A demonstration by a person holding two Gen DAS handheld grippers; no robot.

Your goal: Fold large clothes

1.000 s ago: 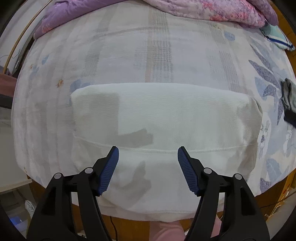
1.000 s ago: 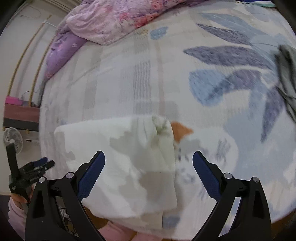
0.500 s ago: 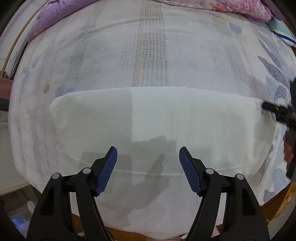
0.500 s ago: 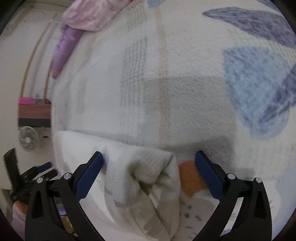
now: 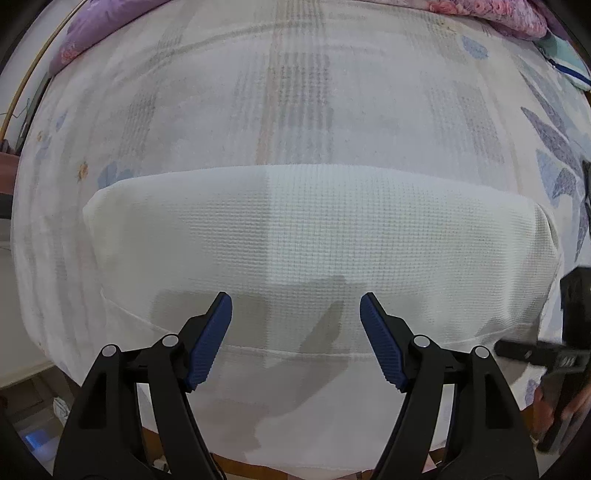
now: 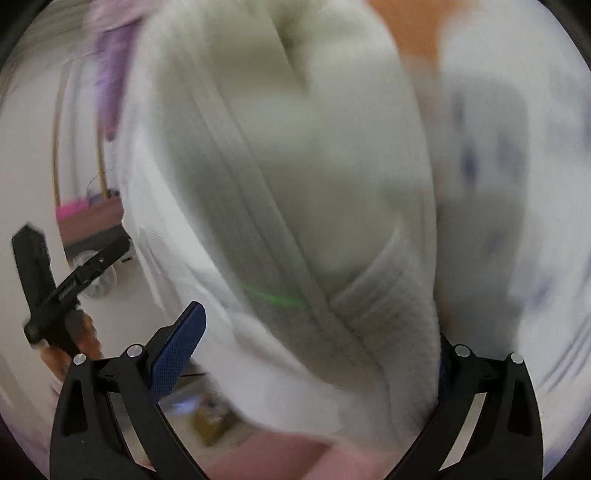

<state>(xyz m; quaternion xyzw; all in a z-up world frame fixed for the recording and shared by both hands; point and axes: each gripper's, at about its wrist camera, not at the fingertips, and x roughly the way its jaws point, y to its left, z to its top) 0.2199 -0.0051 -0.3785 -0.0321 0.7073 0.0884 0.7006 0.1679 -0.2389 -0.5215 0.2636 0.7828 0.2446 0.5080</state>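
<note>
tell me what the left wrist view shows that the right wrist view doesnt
Only the left wrist view: the folded white garment whole and flat on the patterned bedsheet, the pink quilt and the open left gripper above the cloth. Only the right wrist view: a blurred close-up of the garment's thick end between the open right gripper jaws. Both: garment, bedsheet.

R wrist view blurred; white garment [image 6: 295, 184] hides right pad.

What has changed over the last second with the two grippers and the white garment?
The right gripper dropped onto the folded white garment's end, which now sits between its open jaws, not yet pinched. The left gripper sank closer over the near hem, jaws opening slightly, holding nothing. The garment and the bedsheet stayed put.
</note>
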